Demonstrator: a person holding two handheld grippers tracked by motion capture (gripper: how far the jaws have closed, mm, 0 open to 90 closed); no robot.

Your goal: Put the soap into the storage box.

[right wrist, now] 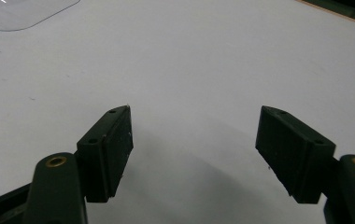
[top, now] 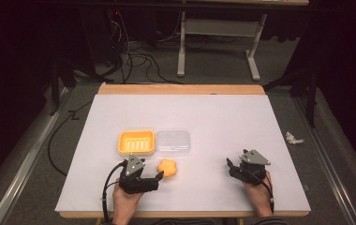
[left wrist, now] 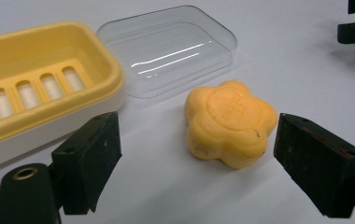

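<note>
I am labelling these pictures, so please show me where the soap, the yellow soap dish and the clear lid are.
soap [left wrist: 229,122], left gripper view, middle of its stamped top face.
yellow soap dish [left wrist: 49,37], left gripper view, its far inner wall.
clear lid [left wrist: 166,51], left gripper view, its flat middle panel.

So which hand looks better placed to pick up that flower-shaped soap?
The left. The left gripper has its jaws open on either side of the soap, not yet touching it. The right gripper sits well off to the side, open over bare table.
</note>
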